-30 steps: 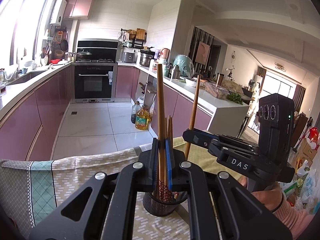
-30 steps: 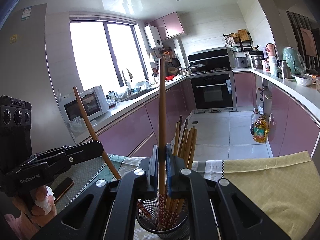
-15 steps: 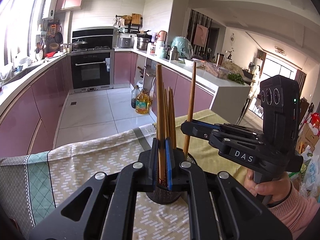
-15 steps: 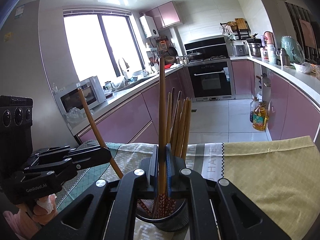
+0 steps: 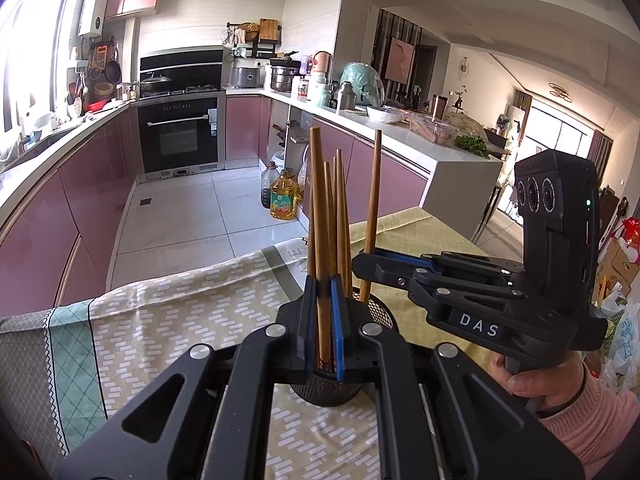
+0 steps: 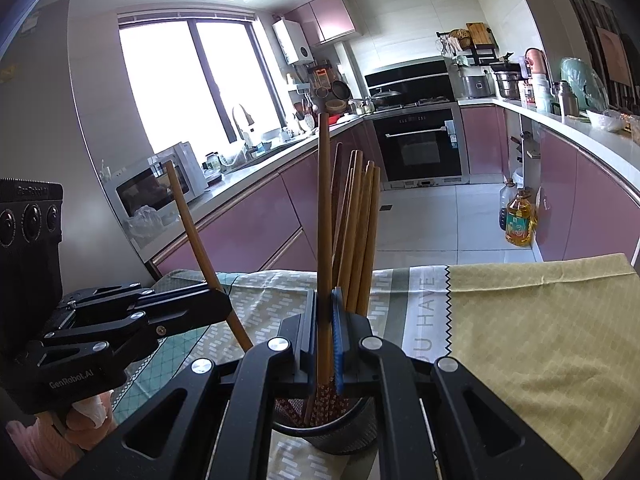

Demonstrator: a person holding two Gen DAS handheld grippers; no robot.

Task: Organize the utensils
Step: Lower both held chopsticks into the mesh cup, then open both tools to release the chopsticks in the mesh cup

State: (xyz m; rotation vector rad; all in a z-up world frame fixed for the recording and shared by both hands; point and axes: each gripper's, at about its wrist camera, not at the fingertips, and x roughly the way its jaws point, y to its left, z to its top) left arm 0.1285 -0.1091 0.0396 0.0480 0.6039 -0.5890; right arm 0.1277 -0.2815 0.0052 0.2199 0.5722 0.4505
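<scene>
A black mesh utensil cup (image 5: pixel 320 390) (image 6: pixel 340 432) stands on the table with several wooden chopsticks (image 5: pixel 336 216) (image 6: pixel 360 232) upright in it. My left gripper (image 5: pixel 323 320) (image 6: pixel 222 304) is shut on one wooden chopstick (image 5: pixel 318 208) (image 6: pixel 192 232), its lower end in the cup. My right gripper (image 6: pixel 324 332) (image 5: pixel 360 266) is shut on another chopstick (image 6: pixel 324 200) (image 5: pixel 374 200), also dipping into the cup. Both grippers sit just above the cup's rim, from opposite sides.
A patterned tablecloth (image 5: pixel 160 320) (image 6: pixel 520 320) covers the table, grey-green on one half and yellow-green on the other. Beyond the table edge lie the kitchen floor, pink cabinets, an oven (image 5: pixel 180 136) and oil bottles (image 5: pixel 282 200).
Both grippers have sunk lower toward the cup, taking their chopsticks down among the others. Each chopstick's top now stands lower in view.
</scene>
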